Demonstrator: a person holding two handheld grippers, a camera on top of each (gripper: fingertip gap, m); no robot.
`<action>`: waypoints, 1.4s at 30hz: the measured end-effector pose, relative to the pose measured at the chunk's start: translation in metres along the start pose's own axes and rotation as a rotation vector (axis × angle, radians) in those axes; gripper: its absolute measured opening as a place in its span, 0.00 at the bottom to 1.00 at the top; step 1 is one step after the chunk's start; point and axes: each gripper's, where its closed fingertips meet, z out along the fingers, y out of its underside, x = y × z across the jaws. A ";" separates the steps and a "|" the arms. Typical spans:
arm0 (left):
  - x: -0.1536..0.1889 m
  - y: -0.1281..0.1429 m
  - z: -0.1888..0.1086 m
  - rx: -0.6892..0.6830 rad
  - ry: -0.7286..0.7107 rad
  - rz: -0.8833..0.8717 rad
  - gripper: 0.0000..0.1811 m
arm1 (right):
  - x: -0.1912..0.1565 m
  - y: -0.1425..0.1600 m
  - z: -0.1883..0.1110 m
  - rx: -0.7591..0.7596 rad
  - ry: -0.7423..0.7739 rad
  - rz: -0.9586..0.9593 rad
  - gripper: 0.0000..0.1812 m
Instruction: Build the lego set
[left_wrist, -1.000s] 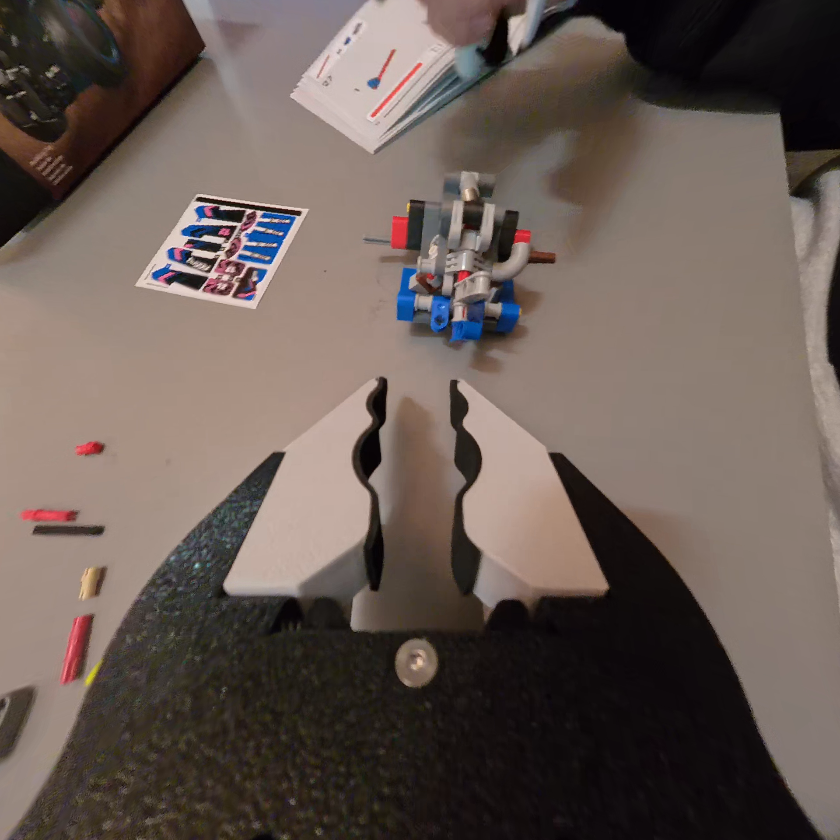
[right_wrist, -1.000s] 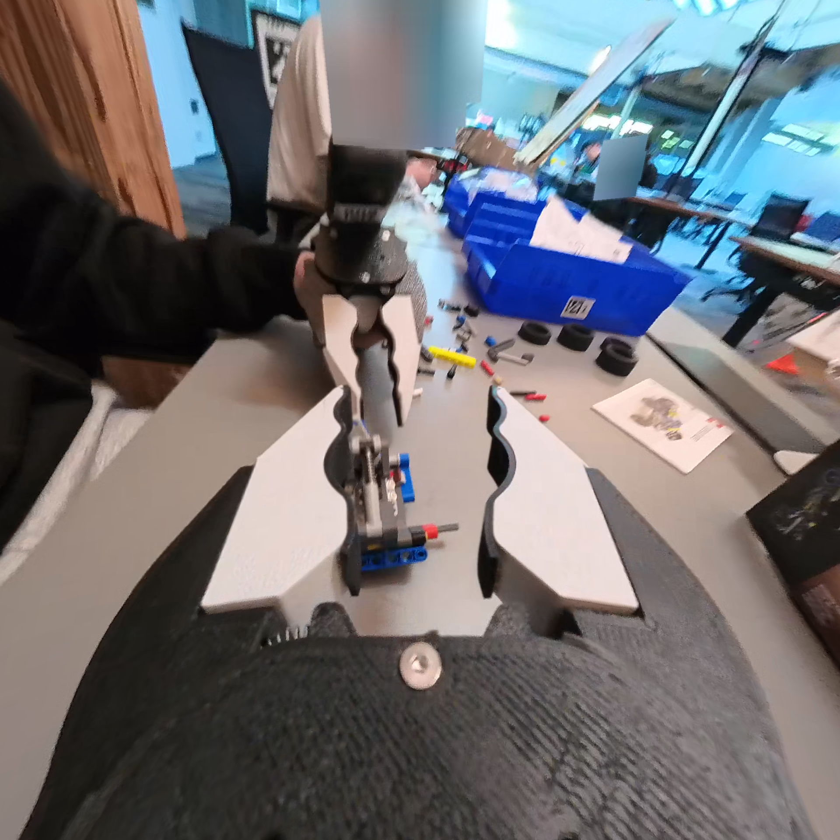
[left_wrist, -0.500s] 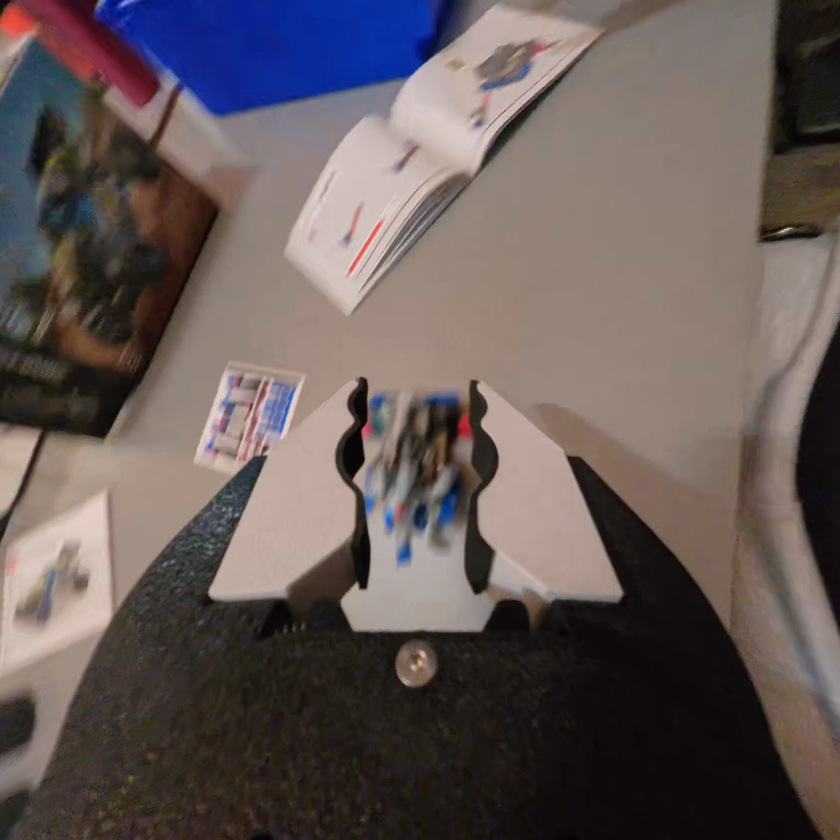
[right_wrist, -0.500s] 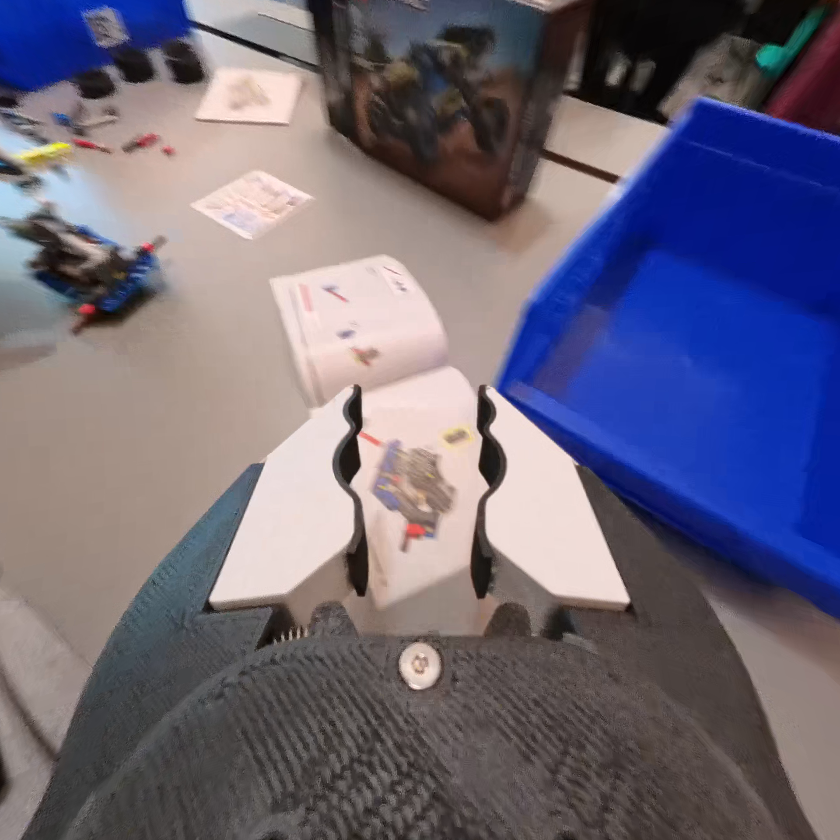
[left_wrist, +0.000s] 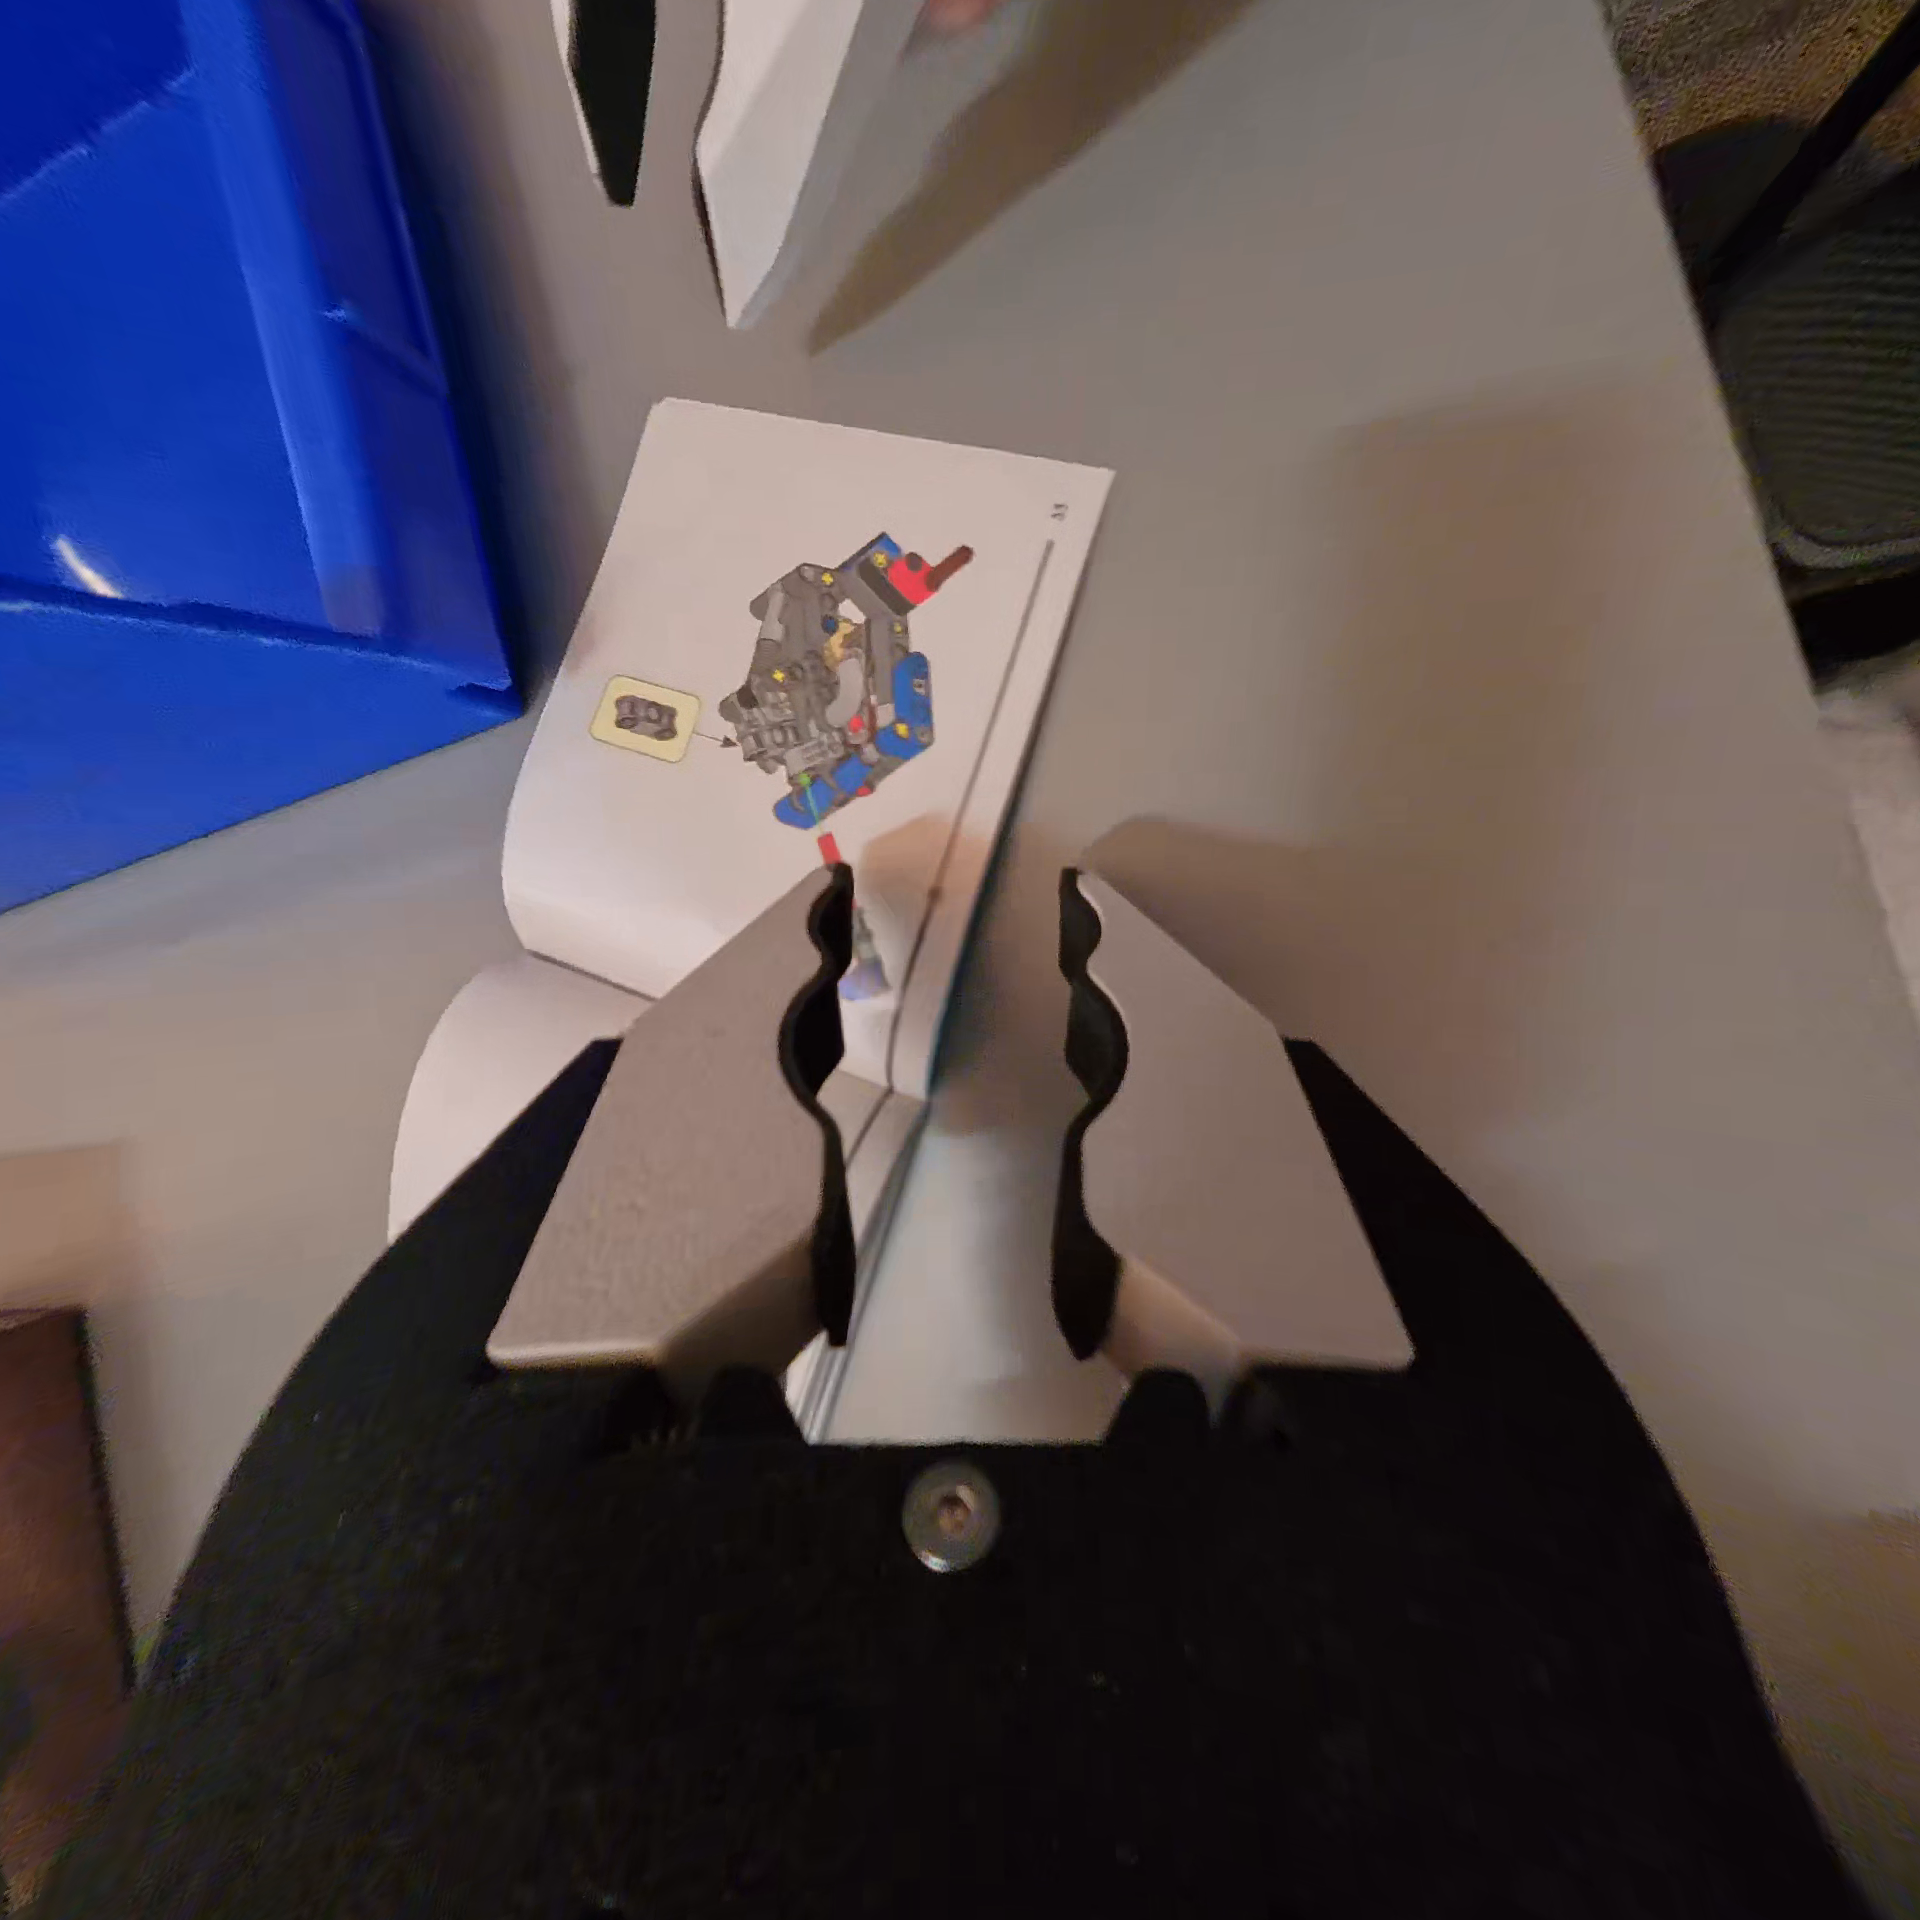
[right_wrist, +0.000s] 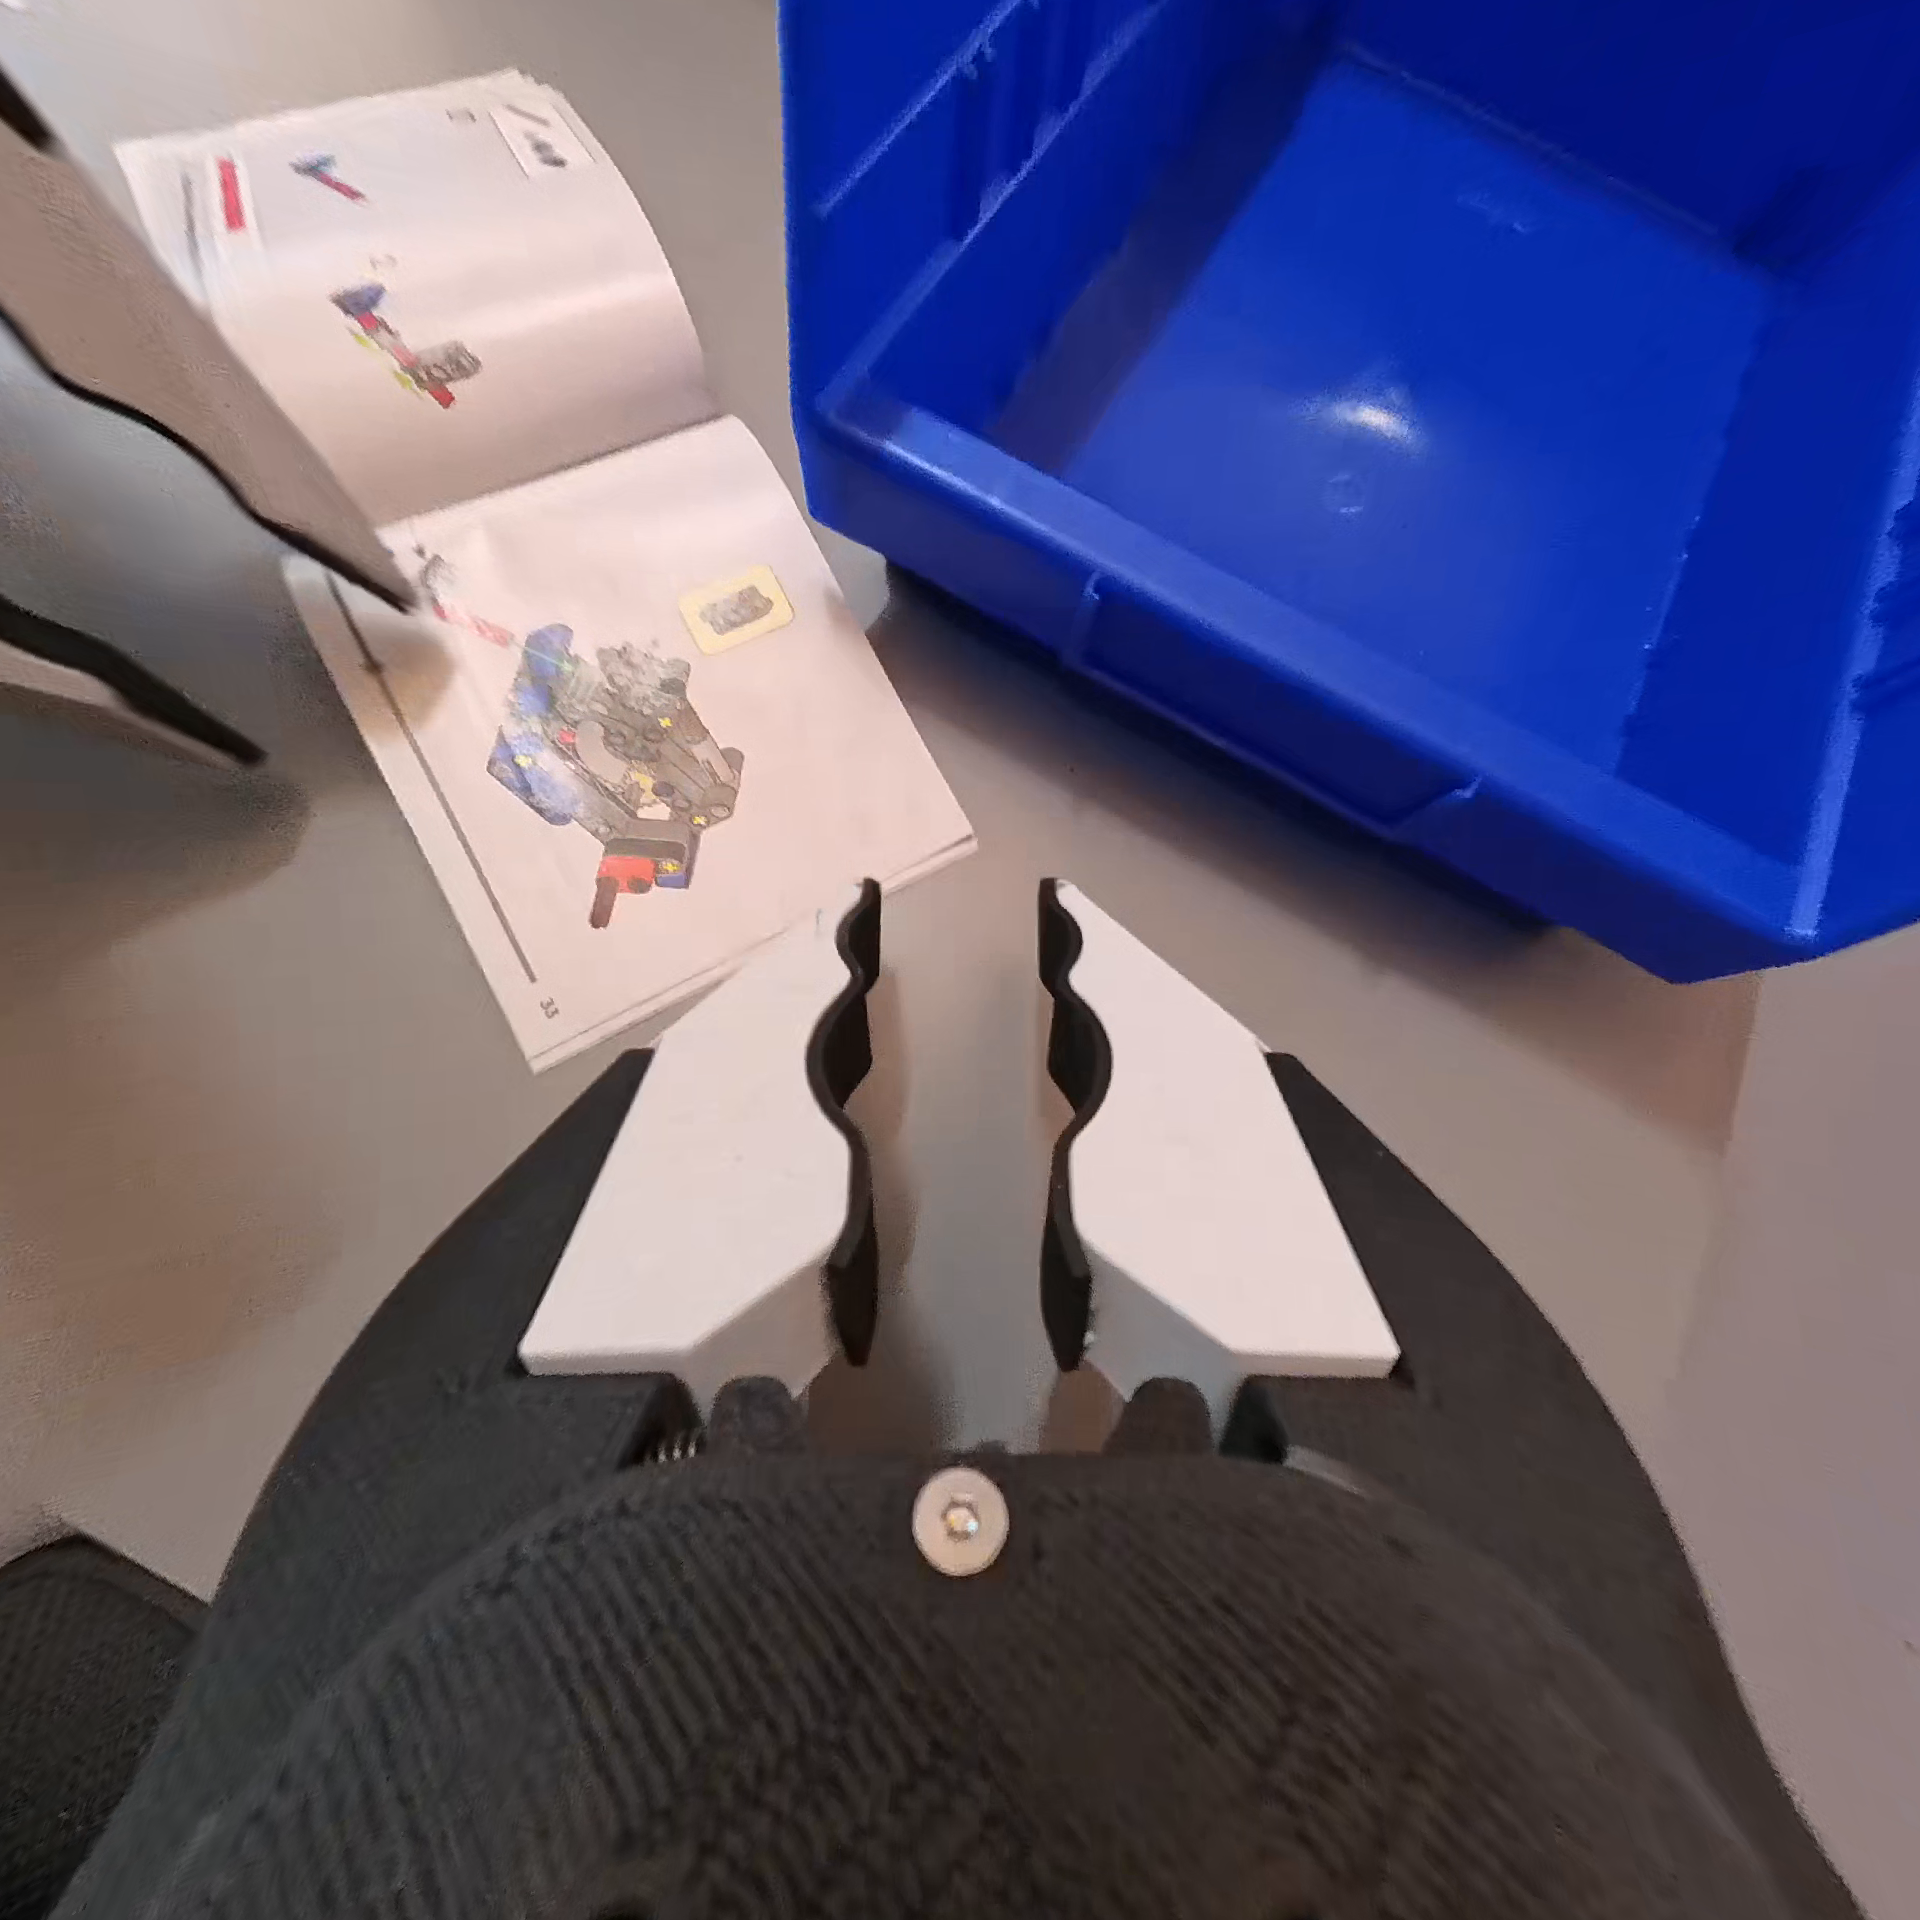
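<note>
**Both tools swing from the model to the manual**

Since a second ago, both tools have left the half-built model and come to hover over the open manual; the model itself, seen on the surface half a second back, is out of both views now.

Left tool (left_wrist: 951, 883) hangs with its jaws parted and nothing between them, poised above the manual (left_wrist: 831, 582) near its page edge and fold. Right tool (right_wrist: 958, 899) is likewise released and empty, its tips just off the near corner of the manual (right_wrist: 582, 582). Each tool shows in the other's view, the left at the upper left of the right wrist view (right_wrist: 208, 520) and the right at the top of the left wrist view (left_wrist: 665, 156), facing across the page.

Beyond the page, a blue bin (right_wrist: 1351, 499) stands just beside the manual on the grey surface (right_wrist: 260, 1039); what shows of its inside looks empty.

The step in hand appears to be a reading pause: the page pictures the assembly with one small dark part called out in a yellow box. The next move likely calls for finding that part among the loose pieces, none of which show here, then returning to the model with one tool to steady it and the other to press the part home.
</note>
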 end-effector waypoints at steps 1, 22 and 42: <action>-0.002 0.002 0.003 -0.015 0.004 -0.016 0.20 | 0.000 -0.002 0.000 0.022 -0.013 0.007 0.15; -0.004 0.016 -0.007 -0.035 -0.057 -0.098 0.00 | -0.018 -0.010 0.011 0.085 -0.135 -0.020 0.14; 0.001 0.022 -0.023 -0.011 -0.069 -0.114 0.01 | -0.065 -0.010 0.024 0.080 -0.245 -0.419 0.10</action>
